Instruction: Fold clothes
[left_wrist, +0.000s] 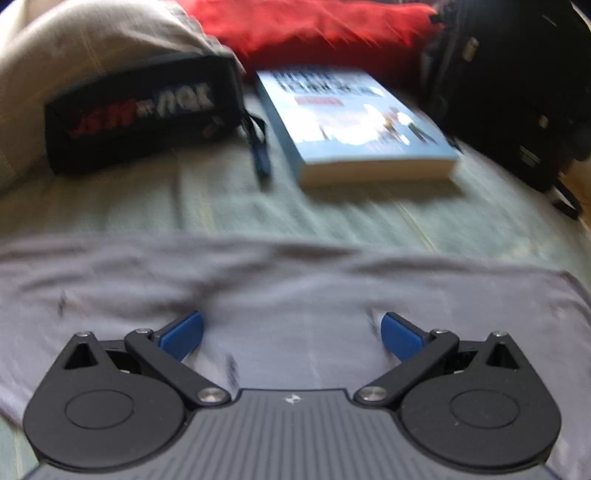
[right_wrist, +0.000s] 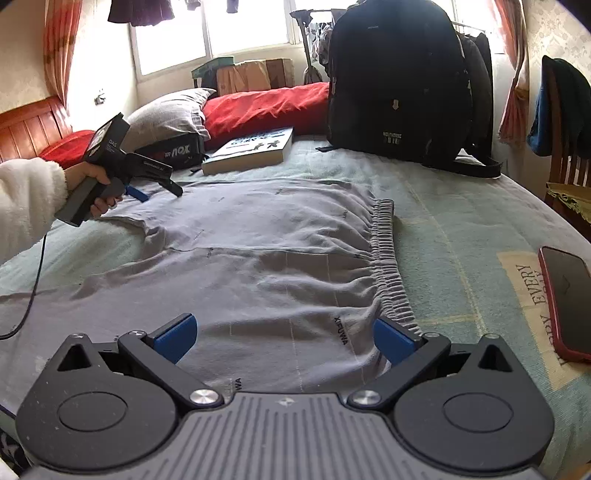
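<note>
Grey shorts (right_wrist: 258, 258) with an elastic waistband (right_wrist: 388, 258) lie spread flat on the bed. My right gripper (right_wrist: 284, 338) hovers open over the near edge of the shorts, close to the waistband corner, with nothing between its blue pads. In the right wrist view the left gripper (right_wrist: 147, 192) is held by a hand in a white fleece sleeve (right_wrist: 29, 199) over the far left leg of the shorts. The blurred left wrist view shows my left gripper (left_wrist: 291, 332) open above the grey cloth (left_wrist: 295, 288), holding nothing.
On the green bedspread (right_wrist: 443, 221) beyond the shorts lie a book (right_wrist: 251, 149) and a black pouch (right_wrist: 173, 149); behind them are a grey pillow (right_wrist: 166, 114) and a red cushion (right_wrist: 266, 107). A black backpack (right_wrist: 402, 81) stands at the far right, and a red-cased phone (right_wrist: 569, 299) lies at right.
</note>
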